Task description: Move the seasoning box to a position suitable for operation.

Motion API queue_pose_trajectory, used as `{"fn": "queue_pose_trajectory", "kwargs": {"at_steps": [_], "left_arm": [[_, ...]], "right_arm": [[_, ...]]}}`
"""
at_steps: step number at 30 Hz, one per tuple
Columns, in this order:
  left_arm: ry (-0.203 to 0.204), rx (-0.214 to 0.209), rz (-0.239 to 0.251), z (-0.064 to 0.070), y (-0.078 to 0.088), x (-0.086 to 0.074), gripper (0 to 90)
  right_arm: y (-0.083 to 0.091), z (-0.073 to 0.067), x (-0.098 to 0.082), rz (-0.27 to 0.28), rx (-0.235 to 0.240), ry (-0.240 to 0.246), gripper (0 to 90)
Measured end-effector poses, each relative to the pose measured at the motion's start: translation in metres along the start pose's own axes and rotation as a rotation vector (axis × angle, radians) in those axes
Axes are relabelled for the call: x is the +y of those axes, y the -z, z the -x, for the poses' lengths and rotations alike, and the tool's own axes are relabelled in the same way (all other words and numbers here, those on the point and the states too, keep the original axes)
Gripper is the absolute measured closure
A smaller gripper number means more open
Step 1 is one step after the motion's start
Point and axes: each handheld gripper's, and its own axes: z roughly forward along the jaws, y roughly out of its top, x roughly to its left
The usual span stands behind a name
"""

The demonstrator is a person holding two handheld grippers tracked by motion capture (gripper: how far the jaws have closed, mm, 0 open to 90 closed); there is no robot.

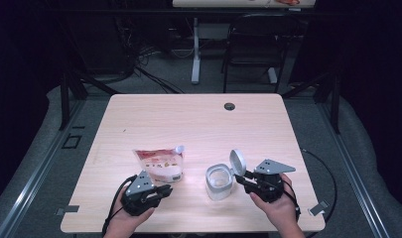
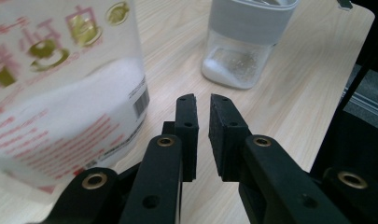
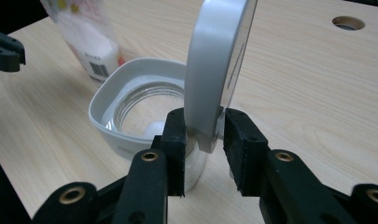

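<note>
The clear square plastic jar (image 1: pixel 219 182) with the grey rim sits near the front of the pale wooden table (image 1: pixel 188 119), a little white powder in the bottom. Its round grey flip lid (image 3: pixel 217 70) stands upright between the right hand-held gripper (image 3: pixel 203 135) jaws — pads straddle the hinge edge, seemingly not clamped. The left hand-held gripper (image 2: pixel 203 100) is slightly open, holding nothing — just beside the red-printed pouch of white powder (image 1: pixel 160 163).
</note>
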Motion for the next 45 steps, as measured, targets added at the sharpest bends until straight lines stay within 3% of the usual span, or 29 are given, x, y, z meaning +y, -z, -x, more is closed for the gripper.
{"fn": "queue_pose_trajectory", "kwargs": {"at_steps": [9,17,29,40,45], "left_arm": [[0.061,0.044,0.022,-0.015,0.017,-0.017,78.8],[0.101,0.073,0.031,-0.026,0.025,-0.026,77.5],[0.118,0.099,0.027,-0.033,0.029,-0.030,76.8],[0.130,0.105,0.031,-0.037,0.029,-0.031,76.7],[0.135,0.109,0.024,-0.039,0.028,-0.033,74.2]], "right_arm": [[-0.002,0.000,0.002,0.006,-0.031,-0.001,74.9],[-0.008,0.008,0.004,0.027,-0.016,-0.019,78.2],[-0.014,0.017,0.008,0.023,0.048,-0.011,78.5],[-0.014,0.014,0.008,0.026,0.072,0.016,78.6],[-0.014,0.018,0.007,0.031,0.070,-0.024,69.6]]}}
